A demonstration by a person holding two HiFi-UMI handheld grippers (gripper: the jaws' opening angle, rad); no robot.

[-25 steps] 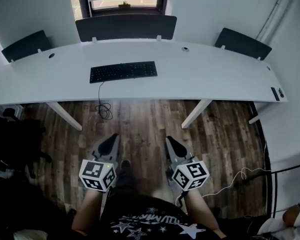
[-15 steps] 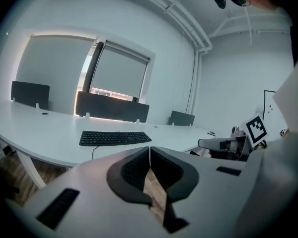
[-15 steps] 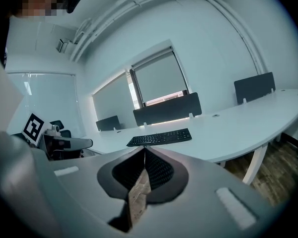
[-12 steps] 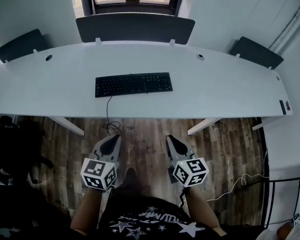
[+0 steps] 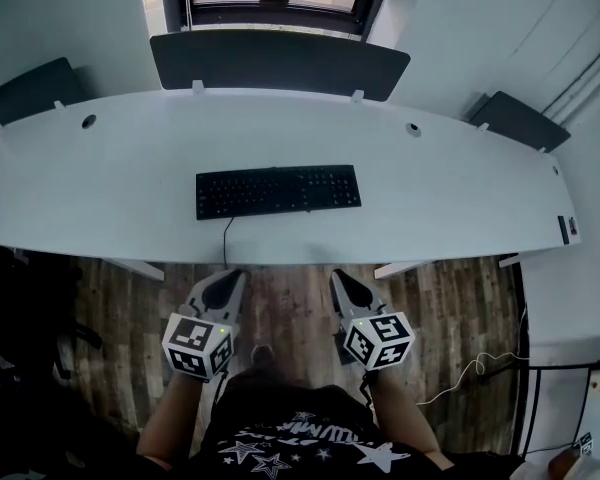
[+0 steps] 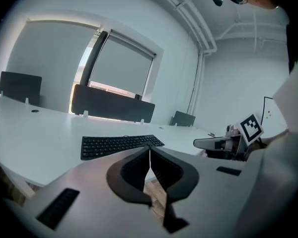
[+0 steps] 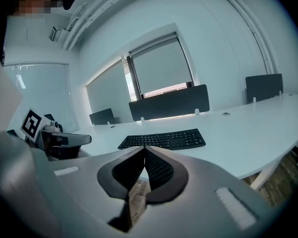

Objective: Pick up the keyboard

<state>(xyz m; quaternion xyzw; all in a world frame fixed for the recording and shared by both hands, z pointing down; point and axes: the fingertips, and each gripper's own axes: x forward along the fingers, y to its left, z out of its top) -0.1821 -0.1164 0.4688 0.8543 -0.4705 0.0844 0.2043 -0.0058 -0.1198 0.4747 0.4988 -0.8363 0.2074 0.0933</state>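
The keyboard [image 5: 278,190] lies flat on the white desk [image 5: 460,198], about in the middle and near the front edge, and its cable [image 5: 226,233] goes over that edge. The left tongs [image 5: 229,277] and the right tongs [image 5: 341,276] are both closed and empty, side by side before the desk, apart from the keyboard. I think both must open first, then take the short ends (one each) and close evenly, so it lifts level. No container is in view.

Left gripper [image 5: 228,280] and right gripper [image 5: 340,280] hover abreast, jaws together.
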